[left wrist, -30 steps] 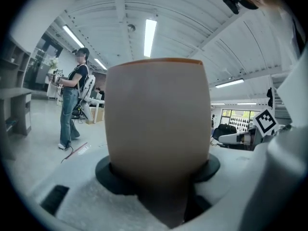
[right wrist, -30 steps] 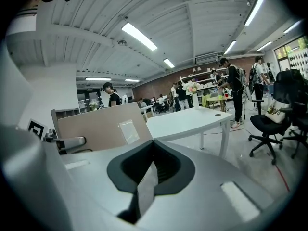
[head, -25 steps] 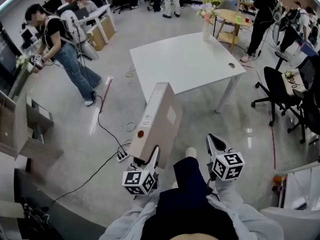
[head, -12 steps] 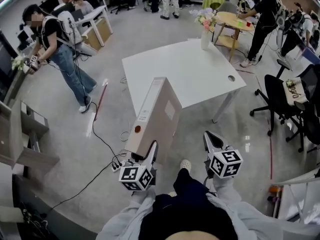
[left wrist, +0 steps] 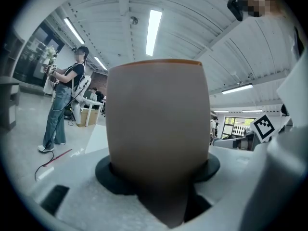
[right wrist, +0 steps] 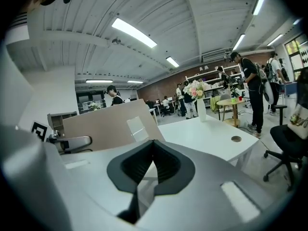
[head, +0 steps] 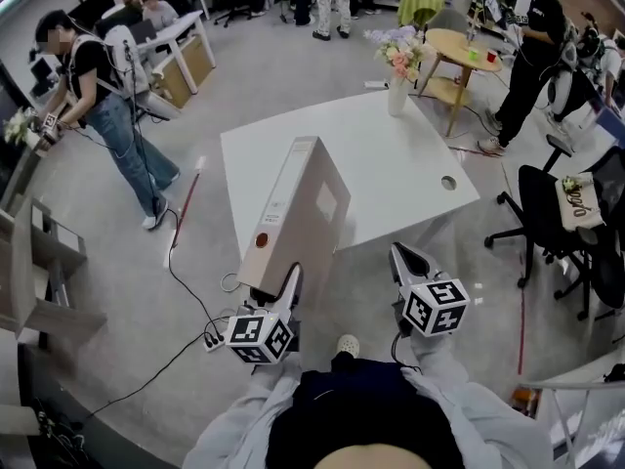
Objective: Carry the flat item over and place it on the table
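A beige lever-arch binder point(head: 293, 218) stands on end in my left gripper point(head: 290, 286), which is shut on its lower edge. In the left gripper view the binder's spine point(left wrist: 156, 129) fills the middle between the pads and hides most of what is ahead. In the head view the binder's top overlaps the near corner of the white table point(head: 391, 164). My right gripper point(head: 405, 262) hangs beside it, shut with nothing in it. In the right gripper view its dark pads point(right wrist: 153, 162) meet, with the binder point(right wrist: 106, 124) to their left and the table point(right wrist: 207, 134) ahead.
A white vase of flowers point(head: 395, 66) stands at the table's far edge. A black office chair point(head: 557, 203) is to the right and a round wooden table point(head: 459, 42) behind. A person point(head: 107, 96) stands at the far left. A cable and power strip point(head: 210, 340) lie on the floor.
The table has come closer and lower in the head view. The binder, still held by the left gripper, now overlaps the table's near corner. The right gripper keeps its place beside it.
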`<action>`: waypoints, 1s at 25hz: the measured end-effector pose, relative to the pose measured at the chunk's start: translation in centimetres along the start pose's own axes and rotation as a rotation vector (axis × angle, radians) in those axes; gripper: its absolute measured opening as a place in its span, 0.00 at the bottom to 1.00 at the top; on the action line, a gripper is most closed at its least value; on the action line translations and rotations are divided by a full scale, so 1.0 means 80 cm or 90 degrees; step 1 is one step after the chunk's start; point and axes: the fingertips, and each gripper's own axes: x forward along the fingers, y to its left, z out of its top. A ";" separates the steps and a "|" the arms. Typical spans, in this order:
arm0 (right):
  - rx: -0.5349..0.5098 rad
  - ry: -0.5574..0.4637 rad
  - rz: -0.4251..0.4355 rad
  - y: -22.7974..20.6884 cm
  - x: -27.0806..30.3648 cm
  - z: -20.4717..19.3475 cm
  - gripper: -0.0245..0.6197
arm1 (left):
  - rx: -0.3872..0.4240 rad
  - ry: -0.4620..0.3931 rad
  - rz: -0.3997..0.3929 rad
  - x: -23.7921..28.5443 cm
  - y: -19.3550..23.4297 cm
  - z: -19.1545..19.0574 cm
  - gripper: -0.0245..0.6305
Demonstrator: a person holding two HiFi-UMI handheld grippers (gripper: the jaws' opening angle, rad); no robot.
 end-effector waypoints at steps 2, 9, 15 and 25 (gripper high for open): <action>0.002 -0.007 0.006 -0.014 0.008 0.004 0.05 | -0.004 -0.007 0.004 0.015 -0.006 -0.002 0.45; 0.025 -0.005 0.019 -0.021 0.016 -0.008 0.05 | -0.039 0.006 0.002 0.027 -0.014 -0.021 0.45; 0.046 0.011 0.023 -0.033 0.030 -0.021 0.05 | -0.084 0.001 0.004 0.047 -0.007 -0.021 0.45; 0.045 0.021 0.017 -0.086 0.104 0.021 0.05 | -0.251 -0.021 -0.010 0.161 0.026 0.001 0.45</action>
